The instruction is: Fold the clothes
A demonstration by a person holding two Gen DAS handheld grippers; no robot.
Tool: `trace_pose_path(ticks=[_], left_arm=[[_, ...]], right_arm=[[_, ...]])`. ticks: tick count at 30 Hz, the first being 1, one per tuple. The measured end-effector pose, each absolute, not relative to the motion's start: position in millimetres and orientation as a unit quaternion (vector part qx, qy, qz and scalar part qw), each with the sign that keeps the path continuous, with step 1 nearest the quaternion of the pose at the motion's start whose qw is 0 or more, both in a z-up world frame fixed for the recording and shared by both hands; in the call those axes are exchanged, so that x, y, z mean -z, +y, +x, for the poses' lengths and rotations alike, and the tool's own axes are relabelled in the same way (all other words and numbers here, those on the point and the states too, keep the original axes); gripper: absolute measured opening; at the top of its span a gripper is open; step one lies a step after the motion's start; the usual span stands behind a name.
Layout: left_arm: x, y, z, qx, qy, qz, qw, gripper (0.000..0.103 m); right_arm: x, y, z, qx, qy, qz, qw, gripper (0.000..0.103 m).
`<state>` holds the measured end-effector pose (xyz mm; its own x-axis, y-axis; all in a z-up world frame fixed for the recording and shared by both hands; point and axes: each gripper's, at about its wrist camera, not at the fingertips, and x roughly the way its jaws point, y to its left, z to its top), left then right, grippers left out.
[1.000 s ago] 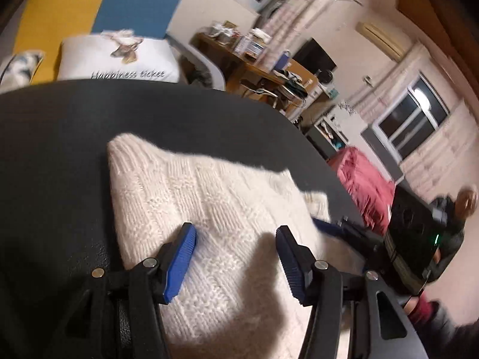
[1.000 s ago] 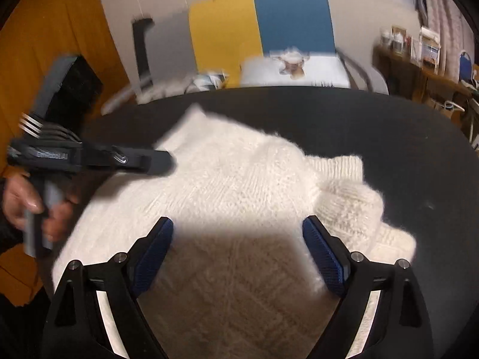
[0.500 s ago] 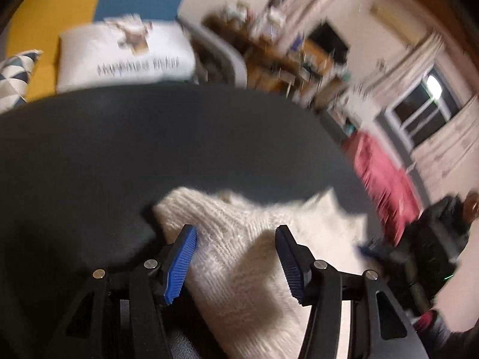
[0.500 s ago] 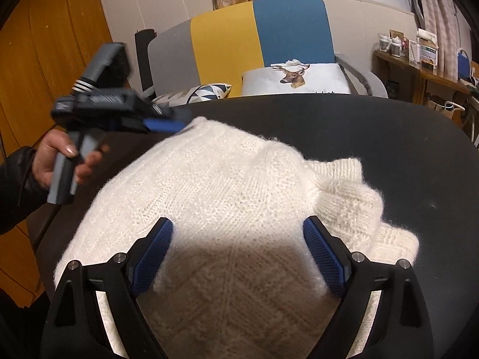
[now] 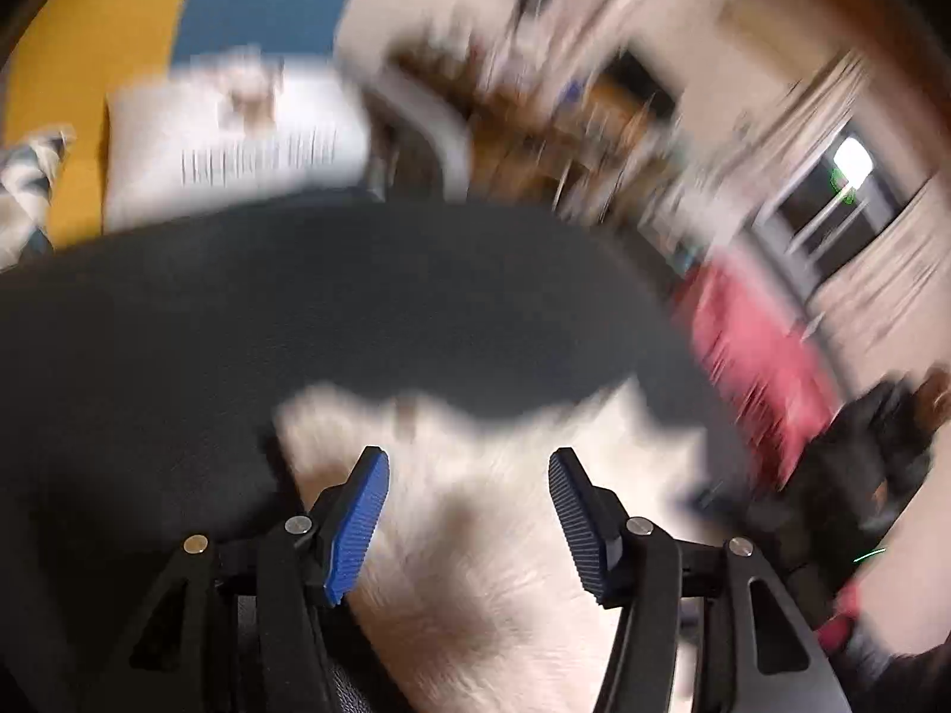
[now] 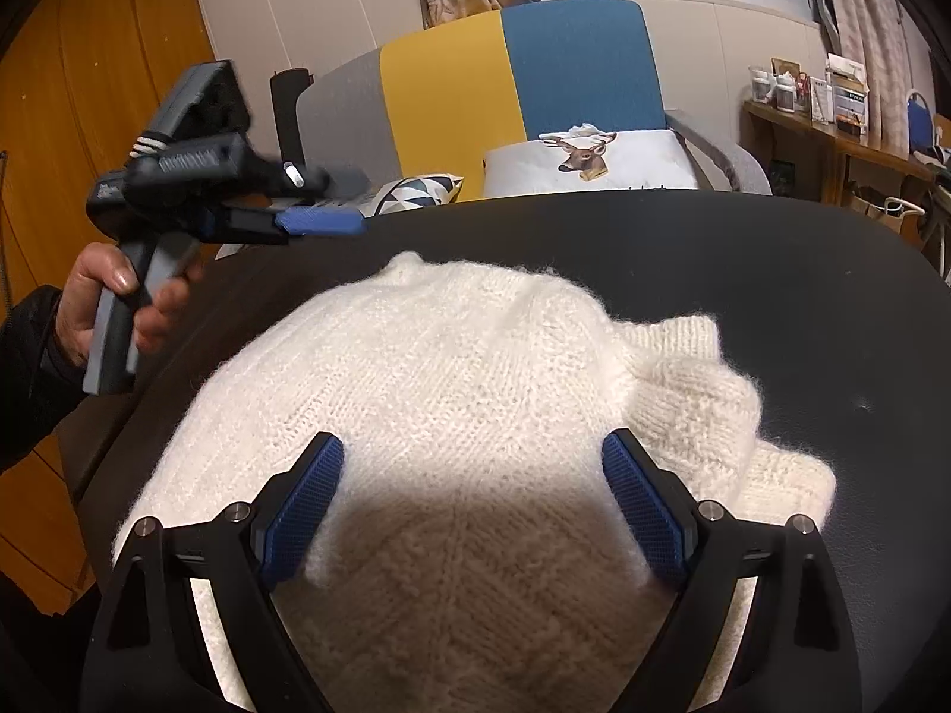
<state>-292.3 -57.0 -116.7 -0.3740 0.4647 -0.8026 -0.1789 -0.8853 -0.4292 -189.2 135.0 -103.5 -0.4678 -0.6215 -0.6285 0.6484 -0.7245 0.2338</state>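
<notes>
A cream knitted sweater [image 6: 452, 380] lies folded in a heap on the black table [image 6: 772, 273], a ribbed cuff or hem sticking out at its right. My right gripper [image 6: 472, 505] hovers open over the sweater's near part, nothing between its blue pads. The left gripper [image 6: 321, 220], held by a hand [image 6: 113, 303], is raised in the air left of the sweater and above the table's far left edge. In the blurred left wrist view the left gripper [image 5: 469, 511] stands open above the sweater [image 5: 475, 564], gripping nothing.
Behind the table stands a grey, yellow and blue sofa [image 6: 535, 83] with a white deer cushion [image 6: 594, 160] and a patterned cushion [image 6: 416, 190]. A wooden shelf with jars [image 6: 832, 119] is at the right. Orange wooden wall panels [image 6: 89, 59] are at the left.
The left gripper has lifted off the sweater and drawn back to the left, up into the air. The right gripper has stayed open in place over the sweater.
</notes>
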Motion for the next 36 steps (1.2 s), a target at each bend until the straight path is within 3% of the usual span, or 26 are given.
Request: trace_pose_path(ticks=[6, 10, 13, 17, 19, 21, 24, 31, 36], left_arm=[[99.9, -64.9, -288.3, -0.829, -0.16, -0.511, 0.16, 0.057], [60.1, -71.0, -238.5, -0.861, -0.15, -0.456, 0.168, 0.057], [41.2, -70.7, -188.0, -0.88, -0.14, -0.417, 0.18, 0.057], [50.9, -49.1, -142.4, -0.875, -0.13, -0.417, 0.209, 0.058], [78.5, -35.2, -131.7, -0.861, -0.113, -0.456, 0.195, 0.058], [78.7, -32.5, -126.6, -0.861, -0.117, -0.457, 0.19, 0.064], [71.5, -31.5, -120.5, -0.865, -0.129, -0.448, 0.184, 0.064], [54.7, -29.2, -106.2, -0.874, -0.158, -0.426, 0.172, 0.062], [55.8, -30.2, -73.9, -0.888, -0.148, -0.402, 0.169, 0.062]], right_arm=[[103.9, 133.3, -187.5, 0.857, 0.02, 0.359, 0.369, 0.091], [102.7, 135.6, -190.0, 0.847, 0.012, 0.367, 0.384, 0.094], [88.1, 128.0, -188.0, 0.843, 0.055, 0.388, 0.369, 0.094], [50.9, 128.6, -153.9, 0.849, 0.052, 0.351, 0.392, 0.094], [51.3, 123.9, -131.9, 0.841, 0.09, 0.351, 0.401, 0.094], [63.8, 118.7, -112.2, 0.828, 0.134, 0.363, 0.406, 0.094], [105.8, 115.2, -93.5, 0.809, 0.188, 0.385, 0.403, 0.095], [92.4, 132.5, -94.5, 0.818, 0.124, 0.384, 0.409, 0.096], [92.5, 174.4, -72.7, 0.8, 0.024, 0.409, 0.438, 0.099]])
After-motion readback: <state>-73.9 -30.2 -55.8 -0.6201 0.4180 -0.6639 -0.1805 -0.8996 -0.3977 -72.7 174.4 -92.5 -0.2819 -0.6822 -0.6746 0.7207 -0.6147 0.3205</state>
